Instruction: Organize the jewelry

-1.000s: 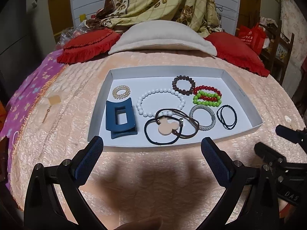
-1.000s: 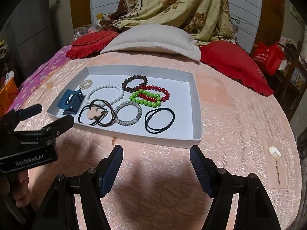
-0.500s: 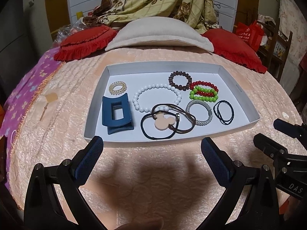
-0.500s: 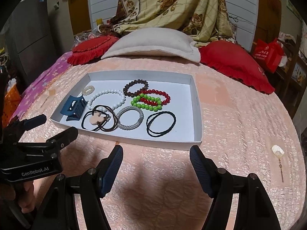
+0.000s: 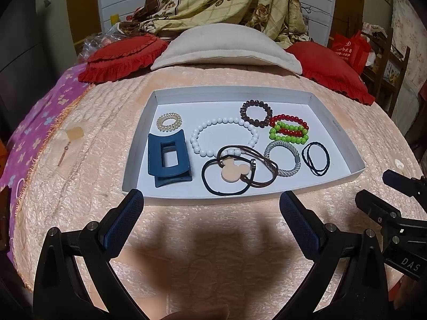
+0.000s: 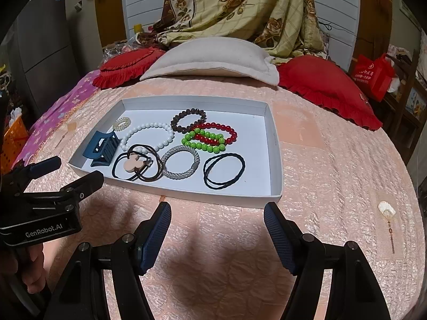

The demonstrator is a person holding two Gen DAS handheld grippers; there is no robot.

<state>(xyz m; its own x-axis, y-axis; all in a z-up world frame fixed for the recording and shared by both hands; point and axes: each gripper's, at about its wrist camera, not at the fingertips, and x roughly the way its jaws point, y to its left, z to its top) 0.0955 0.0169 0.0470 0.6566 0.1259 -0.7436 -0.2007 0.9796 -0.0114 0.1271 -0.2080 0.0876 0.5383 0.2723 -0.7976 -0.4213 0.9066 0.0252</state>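
Observation:
A white tray lies on the peach bedspread. It holds a blue hair claw, a white bead bracelet, a brown bead bracelet, red and green bead bracelets, a silver bracelet, black hair ties, a mouse-shaped hair tie and a clear coil tie. My left gripper and right gripper are open and empty, just short of the tray's near edge.
An earring on a card lies left of the tray; another earring lies right of it. Red cushions and a beige pillow sit at the bed's head. An orange basket stands at the left.
Both grippers have drawn back and risen a little from the tray, which looks smaller. Both stay open and empty. The items in the tray have not moved.

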